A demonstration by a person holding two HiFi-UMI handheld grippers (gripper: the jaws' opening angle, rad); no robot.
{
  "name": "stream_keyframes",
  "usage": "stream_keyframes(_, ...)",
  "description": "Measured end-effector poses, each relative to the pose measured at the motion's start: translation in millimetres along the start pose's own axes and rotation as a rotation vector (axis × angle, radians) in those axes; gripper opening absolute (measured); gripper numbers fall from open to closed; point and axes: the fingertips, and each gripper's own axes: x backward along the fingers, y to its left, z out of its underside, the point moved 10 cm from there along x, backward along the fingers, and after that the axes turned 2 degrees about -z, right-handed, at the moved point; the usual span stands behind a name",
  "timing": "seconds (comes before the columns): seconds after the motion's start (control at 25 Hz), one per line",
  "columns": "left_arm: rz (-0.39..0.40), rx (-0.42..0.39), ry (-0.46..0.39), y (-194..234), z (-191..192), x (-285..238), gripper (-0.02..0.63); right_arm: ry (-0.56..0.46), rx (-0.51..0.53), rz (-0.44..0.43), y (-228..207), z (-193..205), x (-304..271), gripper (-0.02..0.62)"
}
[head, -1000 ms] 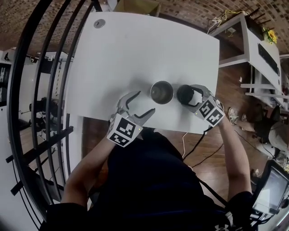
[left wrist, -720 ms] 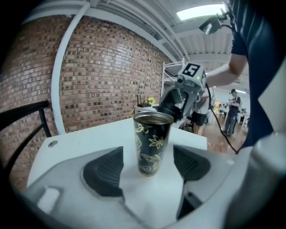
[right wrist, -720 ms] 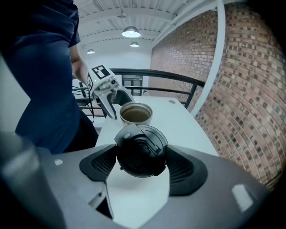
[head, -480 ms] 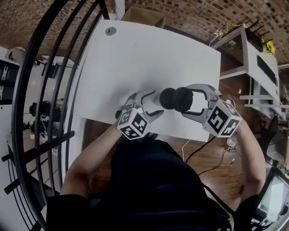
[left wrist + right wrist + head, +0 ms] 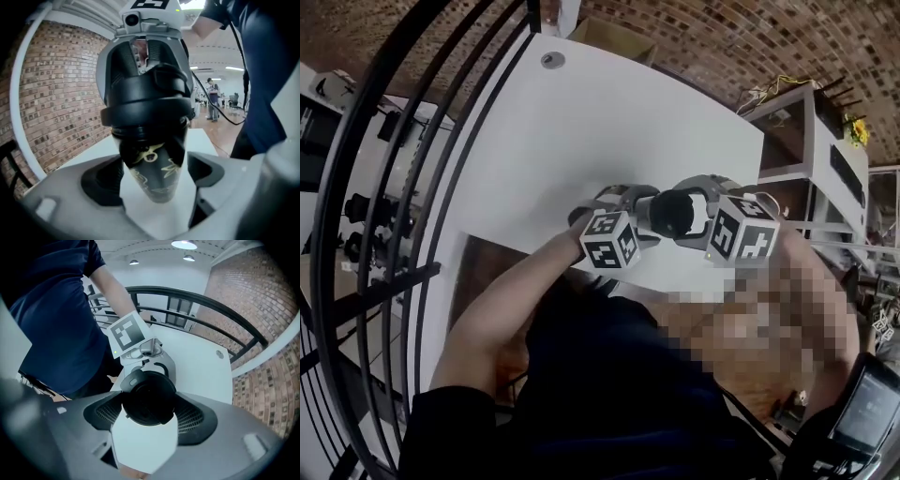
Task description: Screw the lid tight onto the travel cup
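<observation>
My right claw clamps the black lid on the travel cup (raised over the white table's near edge), while my left claw is opening around the cup's body.

Cup held sideways over the near edge of the table, between the opening jaws of the left gripper, lid on its right end, between the right gripper's jaws, railing left of table, shelf right
</observation>
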Motion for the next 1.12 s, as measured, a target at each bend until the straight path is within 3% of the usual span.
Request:
stream_keyframes(0.2, -0.114, 0.102, -0.044, -7, -2, -2, 0.393, -0.009, -0.121, 0.041, 2, 5, -3, 0.357)
stream_keyframes(0.36, -0.333, 0.22, -0.044, -27, -5, -4, 0.39, -0.044, -0.395, 0.084, 9, 8, -3, 0.357)
stream_keyframes(0.44, -0.392, 0.274, -0.051, -37, -5, -2, 0.385, -0.029, -0.438, 0.112, 13, 7, -4, 0.357)
stream_keyframes(0.52, -0.328, 0.25, -0.055, -39, -1, 2, 0.406, -0.007, -0.379, 0.114, 13, 3, -4, 0.357)
stream_keyframes(0.68, -0.035, 0.003, 0.011, -9, 5, 5, 0.43, 0.026, -0.123, 0.022, 8, 1, -4, 0.357)
stream_keyframes(0.76, 0.072, -0.085, 0.037, 3, -4, 2, 0.43, 0.047, 0.025, -0.032, 7, -3, -4, 0.357)
stream_keyframes(0.84, 0.109, -0.101, 0.046, 6, -12, 0, 0.415, 0.079, 0.113, -0.058, 5, -9, -4, 0.357)
stream_keyframes(0.92, 0.071, -0.064, 0.035, 4, -12, 0, 0.408, 0.1, 0.111, -0.041, 4, -13, -4, 0.357)
stream_keyframes(1.0, -0.009, -0.008, 0.018, -1, -9, 0, 0.405, 0.076, -0.031, 0.006, 4, -10, -5, 0.357)
stream_keyframes(1.12, -0.119, 0.058, 0.008, -10, -6, 0, 0.402, -0.033, -0.431, 0.094, 8, 1, -6, 0.357)
